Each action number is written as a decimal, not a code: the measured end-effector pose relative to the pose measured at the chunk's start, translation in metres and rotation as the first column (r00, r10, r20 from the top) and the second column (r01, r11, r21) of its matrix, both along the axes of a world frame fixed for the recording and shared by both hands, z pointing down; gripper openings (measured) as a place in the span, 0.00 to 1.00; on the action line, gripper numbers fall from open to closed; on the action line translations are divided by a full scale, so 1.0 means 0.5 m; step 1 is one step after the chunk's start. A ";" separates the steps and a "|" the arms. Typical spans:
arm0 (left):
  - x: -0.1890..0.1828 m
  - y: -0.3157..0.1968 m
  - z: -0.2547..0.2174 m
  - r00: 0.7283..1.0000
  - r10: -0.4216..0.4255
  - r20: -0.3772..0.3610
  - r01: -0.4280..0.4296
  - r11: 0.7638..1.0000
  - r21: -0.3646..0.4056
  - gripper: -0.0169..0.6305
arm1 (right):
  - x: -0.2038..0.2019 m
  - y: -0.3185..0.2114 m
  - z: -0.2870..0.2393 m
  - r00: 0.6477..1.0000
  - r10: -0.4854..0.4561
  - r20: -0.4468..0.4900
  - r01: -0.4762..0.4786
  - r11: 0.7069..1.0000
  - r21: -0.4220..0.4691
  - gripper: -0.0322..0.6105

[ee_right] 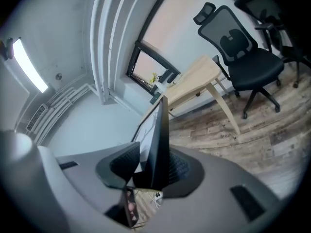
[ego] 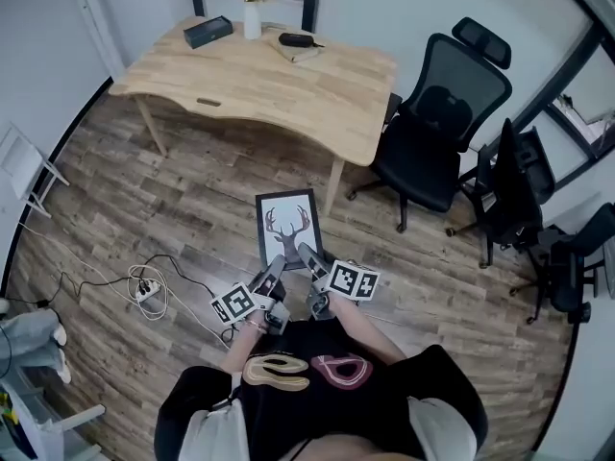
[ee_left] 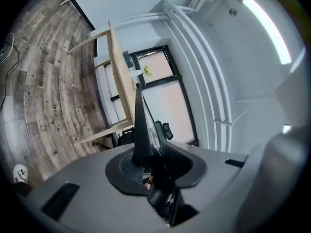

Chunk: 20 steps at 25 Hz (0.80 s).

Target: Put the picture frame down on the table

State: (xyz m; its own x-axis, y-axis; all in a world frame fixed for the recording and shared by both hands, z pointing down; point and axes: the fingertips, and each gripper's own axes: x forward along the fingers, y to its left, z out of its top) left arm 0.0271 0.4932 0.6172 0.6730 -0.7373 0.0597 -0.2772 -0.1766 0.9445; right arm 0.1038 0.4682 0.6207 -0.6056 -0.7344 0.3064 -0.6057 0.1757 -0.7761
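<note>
well short of the counter [ego: 288, 84], with a chair [ego: 437, 123] by its near corner to clip in passing. carrying the frame [ego: 288, 227] above the floor, clenched at its lower edge only by left gripper [ego: 275, 268] and right gripper [ego: 307, 254] jaws. could tip or slip if jolted; could knock the vase [ego: 252, 17] on landing.

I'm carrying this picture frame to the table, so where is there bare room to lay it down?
The table is bare over its near half, from the left corner to the right end beside the office chair; the picture frame should fit there. The far edge is crowded: dark box, white vase, book with a black case on it.
</note>
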 end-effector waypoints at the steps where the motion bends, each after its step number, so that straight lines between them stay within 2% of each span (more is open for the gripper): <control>1: -0.007 -0.002 0.002 1.000 0.004 0.003 -0.004 1.000 0.000 0.18 | -0.006 -0.001 0.003 1.000 0.010 0.007 -0.010 1.000 -0.006 0.27; 5: -0.027 -0.012 0.001 1.000 0.018 0.017 -0.018 1.000 0.005 0.18 | -0.025 -0.008 0.007 0.999 0.033 0.025 -0.032 0.999 -0.017 0.27; 11: -0.041 -0.037 0.012 1.000 0.004 0.009 -0.004 1.000 -0.004 0.18 | -0.041 -0.038 0.013 1.000 0.003 0.011 -0.003 1.000 -0.001 0.27; 15: -0.042 -0.086 0.026 0.999 -0.005 0.041 0.006 1.000 -0.018 0.18 | -0.042 -0.086 0.036 0.999 -0.002 0.039 0.003 0.999 -0.040 0.27; 20: -0.036 -0.169 0.030 0.998 -0.039 0.047 0.041 0.999 -0.032 0.18 | -0.039 -0.175 0.042 0.998 -0.044 0.041 0.046 0.998 -0.052 0.27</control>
State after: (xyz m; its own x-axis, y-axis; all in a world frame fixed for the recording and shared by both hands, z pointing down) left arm 0.0091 0.4089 0.6319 0.6388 -0.7608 0.1149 -0.3270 -0.1333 0.9356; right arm 0.0844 0.3805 0.6418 -0.6502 -0.6897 0.3188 -0.5664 0.1602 -0.8084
